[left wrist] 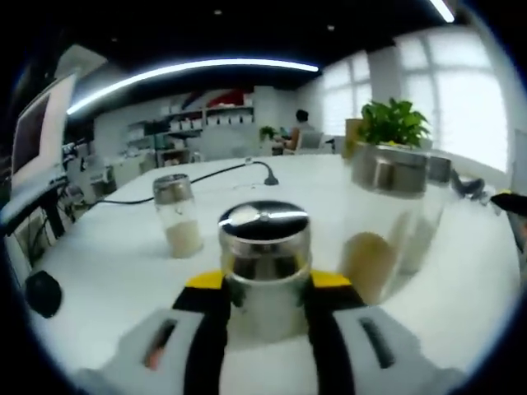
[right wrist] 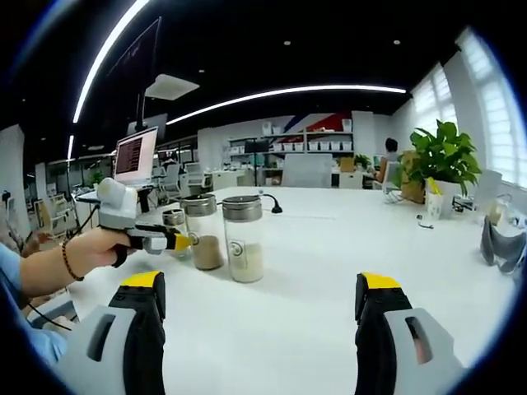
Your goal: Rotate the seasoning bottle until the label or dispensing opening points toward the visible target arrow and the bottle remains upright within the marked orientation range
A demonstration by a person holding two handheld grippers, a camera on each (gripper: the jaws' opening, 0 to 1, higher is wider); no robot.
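**Left gripper clamped on seasoning bottle**

The white table (right wrist: 329,271) carried three other jars. The right gripper (right wrist: 260,306) stood wide open, holding nothing. The left gripper (left wrist: 265,295) gripped the upright seasoning bottle (left wrist: 264,263) near the table's edge.

A white table (right wrist: 329,271) in an open office. A leafy green potted plant (right wrist: 443,160) stands near the window side, and a black cable (left wrist: 206,174) trails across the tabletop. A monitor (right wrist: 136,154) glows beyond the table's edge. Shelves (right wrist: 317,141) line the back wall, where a person (right wrist: 387,160) sits.
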